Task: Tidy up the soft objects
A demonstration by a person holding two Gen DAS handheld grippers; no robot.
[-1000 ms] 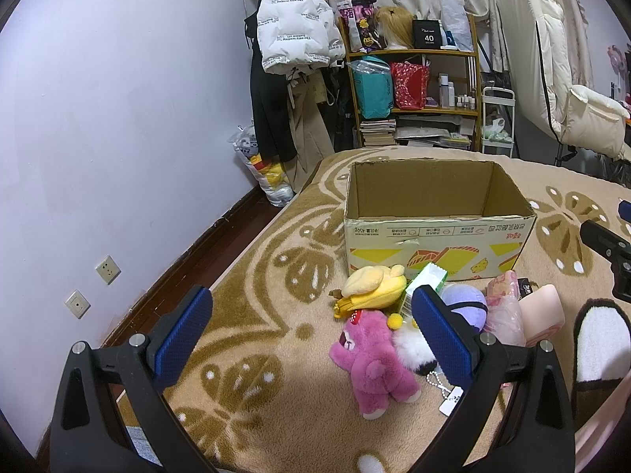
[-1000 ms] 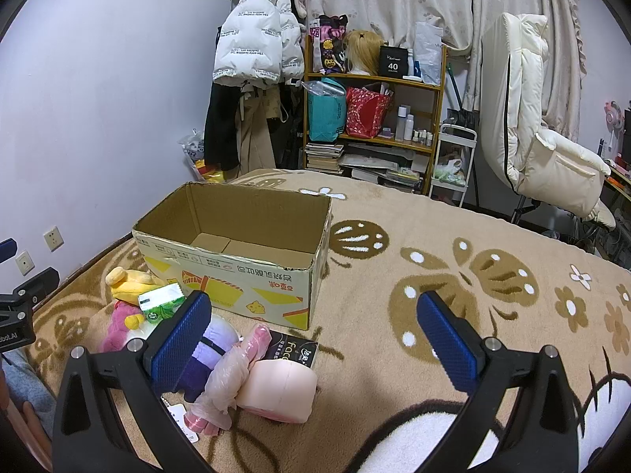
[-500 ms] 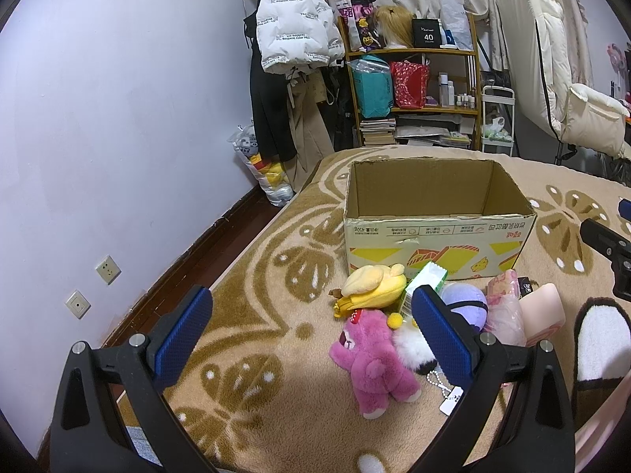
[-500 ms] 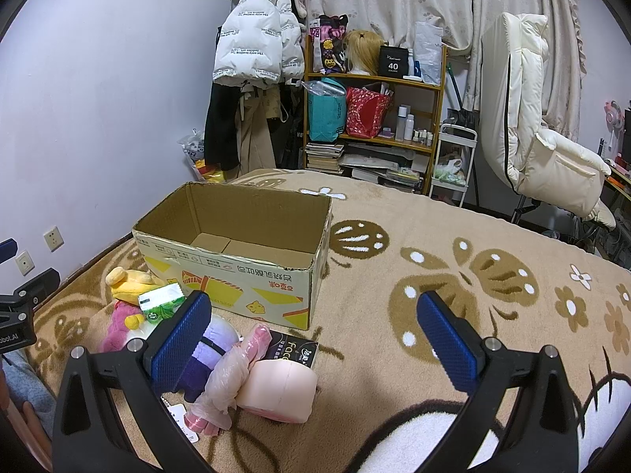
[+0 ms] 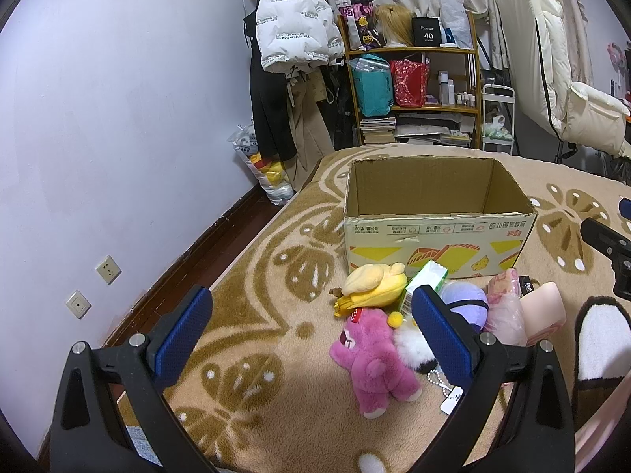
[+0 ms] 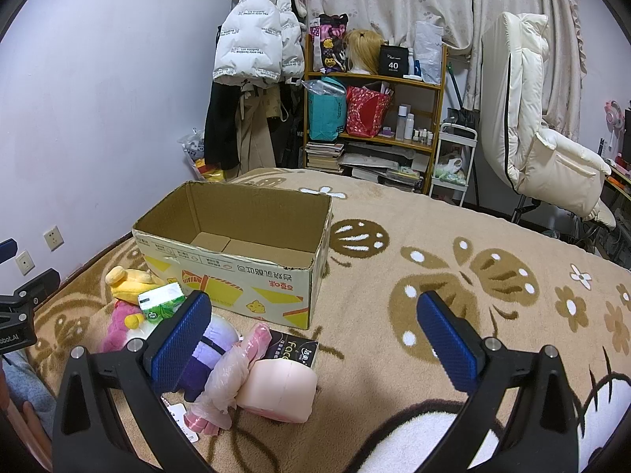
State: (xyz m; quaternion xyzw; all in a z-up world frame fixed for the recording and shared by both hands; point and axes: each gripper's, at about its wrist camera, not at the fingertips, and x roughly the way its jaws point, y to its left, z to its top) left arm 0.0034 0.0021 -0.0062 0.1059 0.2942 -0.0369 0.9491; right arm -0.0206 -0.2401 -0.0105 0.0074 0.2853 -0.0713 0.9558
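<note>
Plush toys [image 5: 378, 351] heaped before empty cardboard box [image 5: 434, 228]; both jaws wide.

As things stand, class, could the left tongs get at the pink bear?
Probably yes: the left tongs are open, and the pink bear lies uncovered on the rug just ahead, nothing between.

Open brown cardboard box [image 5: 437, 232] stands on the beige patterned carpet [image 5: 256, 347]. Directly before it lie the pink plush bear [image 5: 374, 354], yellow plush toy [image 5: 372, 285] and purple plush ball [image 5: 465, 303]. Wooden shelf unit [image 6: 374, 118] stands behind.
</note>
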